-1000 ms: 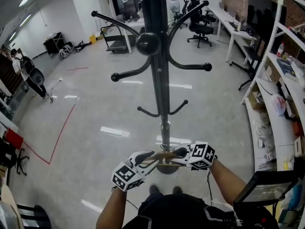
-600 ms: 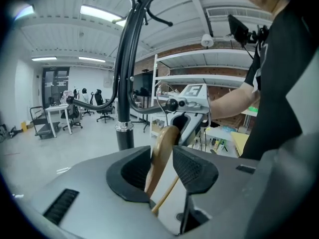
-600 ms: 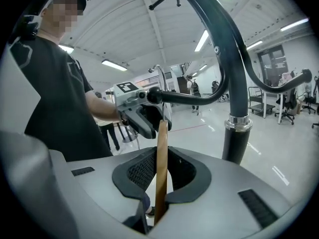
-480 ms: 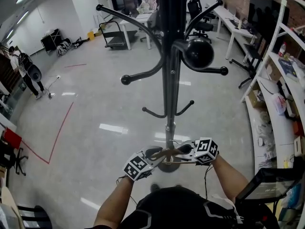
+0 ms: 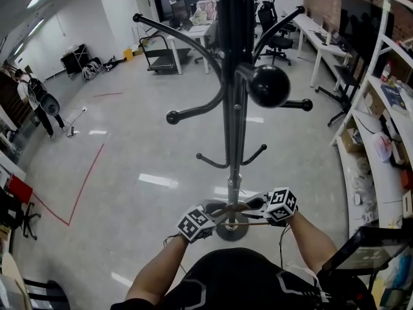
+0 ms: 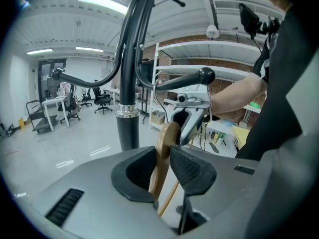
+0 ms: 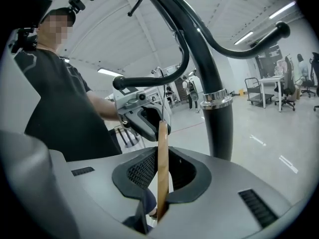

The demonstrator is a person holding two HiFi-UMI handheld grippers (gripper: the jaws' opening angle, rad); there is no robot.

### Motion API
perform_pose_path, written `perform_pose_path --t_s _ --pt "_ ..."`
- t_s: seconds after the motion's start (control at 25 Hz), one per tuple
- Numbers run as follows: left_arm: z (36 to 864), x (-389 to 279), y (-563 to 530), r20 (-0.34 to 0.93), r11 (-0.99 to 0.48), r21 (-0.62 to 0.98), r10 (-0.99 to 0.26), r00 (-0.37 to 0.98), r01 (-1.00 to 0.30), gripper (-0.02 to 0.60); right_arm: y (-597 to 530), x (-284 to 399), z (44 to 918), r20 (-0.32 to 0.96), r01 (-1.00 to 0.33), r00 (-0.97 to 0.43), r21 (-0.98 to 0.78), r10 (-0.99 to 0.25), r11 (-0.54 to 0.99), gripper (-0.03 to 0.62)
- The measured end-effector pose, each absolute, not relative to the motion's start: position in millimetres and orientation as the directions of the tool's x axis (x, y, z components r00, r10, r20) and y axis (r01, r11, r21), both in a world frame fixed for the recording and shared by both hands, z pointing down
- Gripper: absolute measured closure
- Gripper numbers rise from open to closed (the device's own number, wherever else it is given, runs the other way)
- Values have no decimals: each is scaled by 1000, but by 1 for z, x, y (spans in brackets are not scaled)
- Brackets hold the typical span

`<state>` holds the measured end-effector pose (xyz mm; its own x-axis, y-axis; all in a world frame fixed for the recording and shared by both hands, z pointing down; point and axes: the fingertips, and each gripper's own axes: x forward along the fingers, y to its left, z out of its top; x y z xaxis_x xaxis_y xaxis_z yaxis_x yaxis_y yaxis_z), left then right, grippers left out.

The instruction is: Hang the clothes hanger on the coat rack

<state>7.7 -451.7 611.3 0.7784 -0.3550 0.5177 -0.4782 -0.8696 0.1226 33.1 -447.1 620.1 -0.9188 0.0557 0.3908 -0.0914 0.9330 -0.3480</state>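
Since a second earlier, left claw (image 5: 215,212) had moved in closer to right claw (image 5: 250,205), and its jaws had just been closing. We had the wooden clothes hanger (image 5: 228,209) spanning both claws, low in front of us, just beside the coat rack (image 5: 232,108) pole and over its round base (image 5: 226,232) in the head view, on none of the arms. We saw left claw clamped on one end, wood filling the gap between the pads. We saw right claw clamped on the other end edge-on, wood upright in the jaws. Rack's ball knob (image 5: 268,86) sat well above the hanger. Outward: glossy floor (image 5: 129,160) with red tape (image 5: 84,186), white shelving (image 5: 377,173) at right, office chairs (image 5: 274,37) at back, a person (image 5: 35,99) far left.
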Motion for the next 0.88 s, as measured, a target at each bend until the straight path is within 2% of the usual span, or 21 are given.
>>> perform_pose_path --t_s 0.6,0.72,0.88 --pt "625 -1 -462 518 -855 140 -366 773 -499 488 -457 25 632 428 -78 -902 -296 59 952 536" --pt "623 -3 -461 502 -850 153 -373 780 -505 488 -462 26 630 438 -116 -899 -252 6 961 491" --pt "625 -1 -466 501 -850 143 -379 778 -507 488 -472 30 631 449 -158 -892 -209 -49 965 466"
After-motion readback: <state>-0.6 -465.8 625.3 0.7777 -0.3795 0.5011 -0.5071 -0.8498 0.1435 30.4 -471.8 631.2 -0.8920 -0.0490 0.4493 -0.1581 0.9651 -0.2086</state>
